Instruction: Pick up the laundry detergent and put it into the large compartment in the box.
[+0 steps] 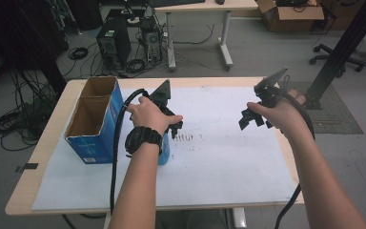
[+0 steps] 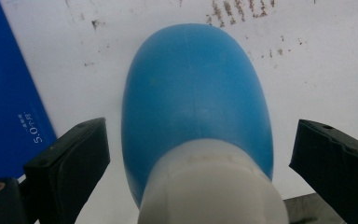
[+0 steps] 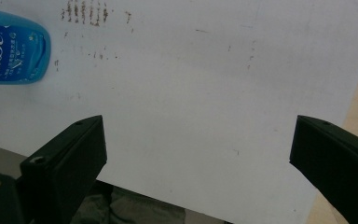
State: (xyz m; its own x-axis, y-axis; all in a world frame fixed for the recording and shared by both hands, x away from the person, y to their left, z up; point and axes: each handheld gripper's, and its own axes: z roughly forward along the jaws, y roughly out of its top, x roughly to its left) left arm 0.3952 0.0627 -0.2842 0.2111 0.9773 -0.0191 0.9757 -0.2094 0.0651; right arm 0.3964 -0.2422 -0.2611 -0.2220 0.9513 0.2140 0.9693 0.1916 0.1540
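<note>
left gripper view: left gripper [image 2: 191,154] jaws apart, straddling the blue bottle [image 2: 196,98] to grasp it; right gripper [image 3: 196,154] jaws apart, idle.

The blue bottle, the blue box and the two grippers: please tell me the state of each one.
blue bottle: white cap on, between the left gripper's jaws, not clamped.
blue box: open at the top, two compartments, both look empty.
left gripper: open, jaws on either side of the bottle.
right gripper: open, holding nothing, above the white sheet.
</note>
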